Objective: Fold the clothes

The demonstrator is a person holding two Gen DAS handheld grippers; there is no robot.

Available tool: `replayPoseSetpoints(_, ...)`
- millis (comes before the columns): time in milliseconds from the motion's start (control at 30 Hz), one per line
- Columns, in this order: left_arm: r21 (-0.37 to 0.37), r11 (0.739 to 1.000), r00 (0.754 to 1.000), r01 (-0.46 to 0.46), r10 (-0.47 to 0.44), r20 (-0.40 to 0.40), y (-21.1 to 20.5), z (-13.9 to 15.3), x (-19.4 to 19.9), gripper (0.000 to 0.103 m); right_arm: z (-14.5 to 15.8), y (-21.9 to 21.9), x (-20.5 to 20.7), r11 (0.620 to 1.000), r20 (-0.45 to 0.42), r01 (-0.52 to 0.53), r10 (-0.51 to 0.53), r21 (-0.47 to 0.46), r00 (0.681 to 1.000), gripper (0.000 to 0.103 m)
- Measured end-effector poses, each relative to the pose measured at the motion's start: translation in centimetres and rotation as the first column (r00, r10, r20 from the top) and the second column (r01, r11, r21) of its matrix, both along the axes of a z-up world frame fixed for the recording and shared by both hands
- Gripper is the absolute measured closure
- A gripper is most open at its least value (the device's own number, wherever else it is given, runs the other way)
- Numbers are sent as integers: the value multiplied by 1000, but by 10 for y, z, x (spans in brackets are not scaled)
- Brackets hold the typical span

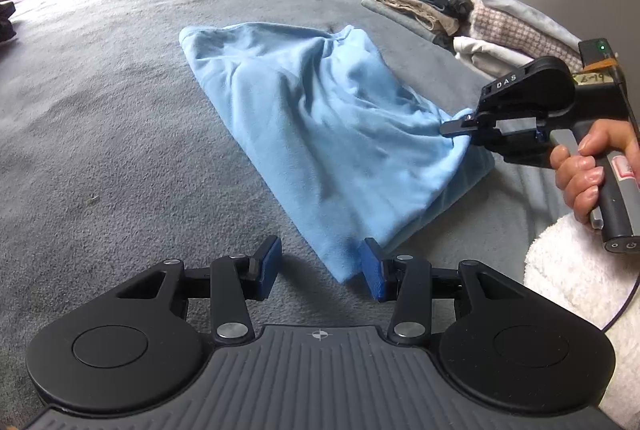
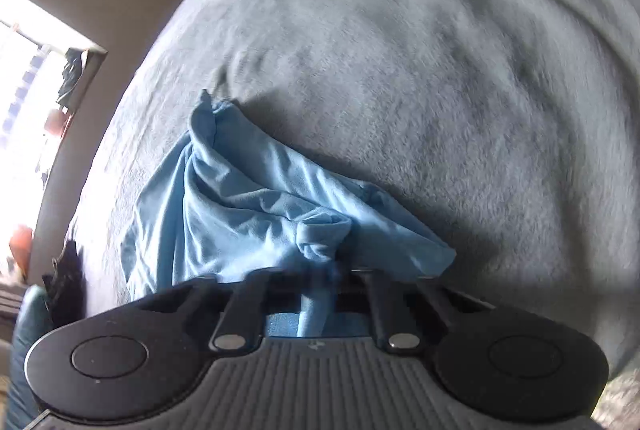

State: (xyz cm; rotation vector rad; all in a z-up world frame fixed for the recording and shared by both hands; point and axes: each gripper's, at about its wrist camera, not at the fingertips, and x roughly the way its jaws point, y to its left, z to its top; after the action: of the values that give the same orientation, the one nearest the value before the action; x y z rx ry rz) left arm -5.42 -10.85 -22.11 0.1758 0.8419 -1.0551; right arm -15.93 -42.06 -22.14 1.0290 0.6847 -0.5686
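The right gripper point(image 1: 454, 128) has its jaws pressed together on a bunched edge of the light blue garment point(image 1: 320, 134), lifting that side off the grey bed cover point(image 1: 100, 110) so the cloth rises to the pinch in taut folds — in the right wrist view a twist of blue cloth runs back between the closed fingers. A hand point(image 1: 592, 166) in a fluffy white sleeve point(image 1: 572, 278) grips its handle. The left gripper point(image 1: 320, 266) hangs low over the cover with its blue pads point(image 1: 374, 274) spread apart; the garment's near corner lies just beside the right-hand pad, not pinched. The rest of the garment lies on the cover, stretching away toward the far side. Near the far right edge sit stacks of folded clothes point(image 1: 460, 18).
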Motion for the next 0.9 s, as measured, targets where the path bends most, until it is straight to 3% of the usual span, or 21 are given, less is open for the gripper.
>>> replayPoseSetpoints(233, 48, 998, 995, 37, -41, 94, -9, 0, -8, 59, 10, 2, -18, 1000, 57, 17, -17, 5, 998, 99)
replayPoseSetpoints(467, 33, 999, 999, 17, -18, 34, -5, -2, 4, 60, -1, -3, -28, 998, 45, 48, -50, 47, 998, 99)
replayPoseSetpoints(567, 7, 1000, 999, 7, -7, -36, -2, -3, 12, 60, 8, -2, -31, 999, 84, 53, -54, 13, 995, 99)
replayPoseSetpoints(700, -50, 998, 988, -29, 21, -155, 4, -2, 28, 60, 3, -4, -32, 998, 56, 60, -61, 17, 997, 99)
replayPoseSetpoints(900, -140, 981, 926, -131, 71, -371, 19, -10, 51, 60, 0, -2, -32, 999, 35, 51, -51, 4, 998, 99)
